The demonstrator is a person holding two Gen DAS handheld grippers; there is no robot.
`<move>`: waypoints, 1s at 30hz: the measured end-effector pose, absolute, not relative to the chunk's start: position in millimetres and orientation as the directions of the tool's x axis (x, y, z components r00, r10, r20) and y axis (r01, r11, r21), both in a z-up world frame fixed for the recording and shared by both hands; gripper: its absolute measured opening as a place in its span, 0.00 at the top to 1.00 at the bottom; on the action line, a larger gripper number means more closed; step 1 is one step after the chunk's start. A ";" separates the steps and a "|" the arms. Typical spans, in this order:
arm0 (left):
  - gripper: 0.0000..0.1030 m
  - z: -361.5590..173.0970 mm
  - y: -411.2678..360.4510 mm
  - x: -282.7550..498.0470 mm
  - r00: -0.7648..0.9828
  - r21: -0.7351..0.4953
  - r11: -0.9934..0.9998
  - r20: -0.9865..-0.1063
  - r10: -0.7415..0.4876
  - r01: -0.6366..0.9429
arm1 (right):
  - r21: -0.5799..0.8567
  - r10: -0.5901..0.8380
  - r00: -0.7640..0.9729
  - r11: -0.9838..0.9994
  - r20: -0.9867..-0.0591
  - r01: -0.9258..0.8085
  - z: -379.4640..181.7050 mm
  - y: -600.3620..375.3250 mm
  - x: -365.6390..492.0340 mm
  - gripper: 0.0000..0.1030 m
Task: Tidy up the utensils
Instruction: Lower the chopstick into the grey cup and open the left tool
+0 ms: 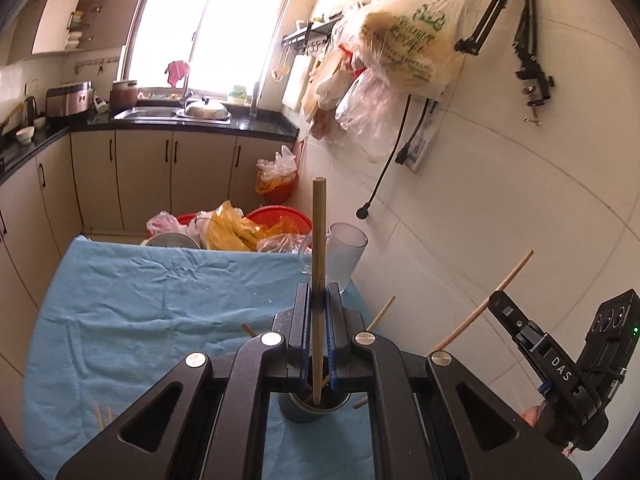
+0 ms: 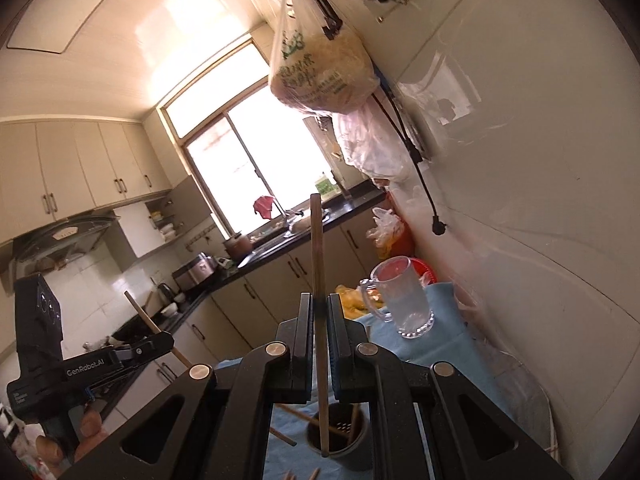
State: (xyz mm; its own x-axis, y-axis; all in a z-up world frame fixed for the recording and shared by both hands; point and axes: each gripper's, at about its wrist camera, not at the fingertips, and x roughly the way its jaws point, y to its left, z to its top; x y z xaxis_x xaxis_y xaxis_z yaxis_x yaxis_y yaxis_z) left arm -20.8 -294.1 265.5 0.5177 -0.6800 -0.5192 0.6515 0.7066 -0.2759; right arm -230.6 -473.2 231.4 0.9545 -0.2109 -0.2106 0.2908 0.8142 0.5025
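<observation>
My left gripper (image 1: 319, 300) is shut on a wooden chopstick (image 1: 319, 240) that stands upright, its lower end inside a dark metal utensil cup (image 1: 316, 406) on the blue cloth. My right gripper (image 2: 319, 310) is shut on another chopstick (image 2: 319, 264), its lower tip over the same cup (image 2: 338, 432), which holds other chopsticks. In the left wrist view the right gripper (image 1: 500, 300) is at the right with its chopstick (image 1: 486, 302). In the right wrist view the left gripper (image 2: 160, 340) is at the left.
Loose chopsticks (image 1: 102, 416) lie on the blue cloth (image 1: 140, 300). A clear glass mug (image 2: 404, 300) stands at the table's far right corner. Plastic bags and red basins (image 1: 240, 228) sit beyond the table. A tiled wall (image 1: 500, 200) runs along the right.
</observation>
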 end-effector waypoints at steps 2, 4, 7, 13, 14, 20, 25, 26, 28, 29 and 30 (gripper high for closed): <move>0.94 256.1 -300.6 -15.1 0.512 -0.273 0.711 -0.535 -0.672 0.648 | 0.505 -0.209 0.951 0.810 -0.228 0.299 224.9 -478.8 -220.4 0.93; 0.94 246.2 -304.6 -10.3 0.502 -0.272 0.711 -0.549 -0.668 0.648 | 0.508 -0.206 0.946 0.804 -0.252 0.310 216.0 -484.4 -209.5 0.93; 0.94 233.1 -306.9 -3.8 0.492 -0.264 0.716 -0.573 -0.655 0.646 | 0.521 -0.186 0.940 0.793 -0.287 0.316 201.9 -491.0 -196.0 0.93; 0.94 211.4 -307.1 7.5 0.472 -0.272 0.729 -0.611 -0.635 0.629 | 0.522 -0.144 0.919 0.785 -0.368 0.332 174.0 -493.1 -170.8 0.93; 0.94 208.1 -307.0 9.4 0.470 -0.274 0.731 -0.616 -0.633 0.625 | 0.523 -0.137 0.914 0.784 -0.381 0.335 169.6 -492.8 -167.4 0.93; 0.94 196.4 -308.3 15.2 0.459 -0.278 0.736 -0.632 -0.624 0.617 | 0.516 -0.120 0.897 0.782 -0.425 0.349 154.2 -492.9 -153.9 0.93; 0.93 192.1 -309.0 14.2 0.462 -0.267 0.739 -0.637 -0.617 0.619 | 0.517 -0.109 0.888 0.778 -0.448 0.356 144.6 -494.1 -150.8 0.93; 0.93 193.0 -309.1 13.2 0.468 -0.261 0.741 -0.635 -0.615 0.619 | 0.521 -0.103 0.887 0.777 -0.450 0.354 144.3 -495.5 -150.6 0.92; 0.93 194.9 -308.7 11.4 0.471 -0.253 0.740 -0.634 -0.613 0.623 | 0.521 -0.109 0.889 0.776 -0.445 0.356 145.8 -492.9 -154.5 0.92; 0.91 195.7 -308.2 11.1 0.469 -0.256 0.739 -0.634 -0.615 0.623 | 0.517 -0.114 0.889 0.777 -0.444 0.358 147.2 -493.3 -156.0 0.92; 0.86 197.1 -307.1 10.5 0.468 -0.259 0.738 -0.632 -0.618 0.623 | 0.516 -0.116 0.889 0.778 -0.442 0.358 148.8 -492.9 -156.7 0.92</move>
